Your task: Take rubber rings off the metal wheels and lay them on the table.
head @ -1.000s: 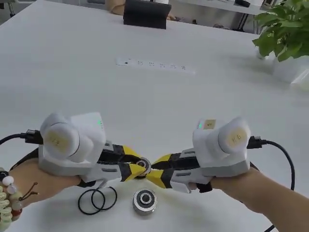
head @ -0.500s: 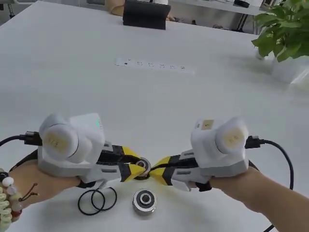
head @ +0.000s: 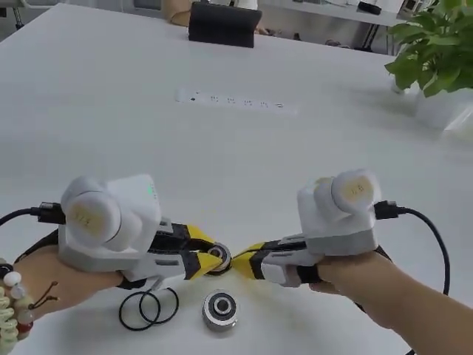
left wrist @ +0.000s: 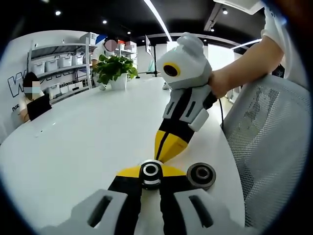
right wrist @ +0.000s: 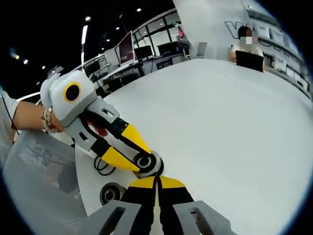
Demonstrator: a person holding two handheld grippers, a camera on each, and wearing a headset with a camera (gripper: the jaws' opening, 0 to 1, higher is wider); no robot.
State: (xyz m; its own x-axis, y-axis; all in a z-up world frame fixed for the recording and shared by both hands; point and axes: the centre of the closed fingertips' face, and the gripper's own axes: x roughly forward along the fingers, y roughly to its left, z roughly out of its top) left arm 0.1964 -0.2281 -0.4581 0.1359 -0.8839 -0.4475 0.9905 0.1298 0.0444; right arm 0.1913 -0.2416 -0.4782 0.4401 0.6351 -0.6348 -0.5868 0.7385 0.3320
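In the head view, your left gripper (head: 209, 260) pinches a small silver metal wheel (head: 216, 257) over the white table (head: 222, 163), and your right gripper (head: 246, 260) meets it tip-on. A second metal wheel (head: 220, 310) and two thin black rubber rings (head: 148, 307) lie nearer you. In the left gripper view, your jaws clamp the wheel's sides. In the right gripper view, your jaws are pressed together at its rim (any ring between them is hidden).

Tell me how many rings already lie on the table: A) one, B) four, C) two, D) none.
C: two black rings lie overlapping on the table, beside the loose wheel, while the left claw grips the other wheel.
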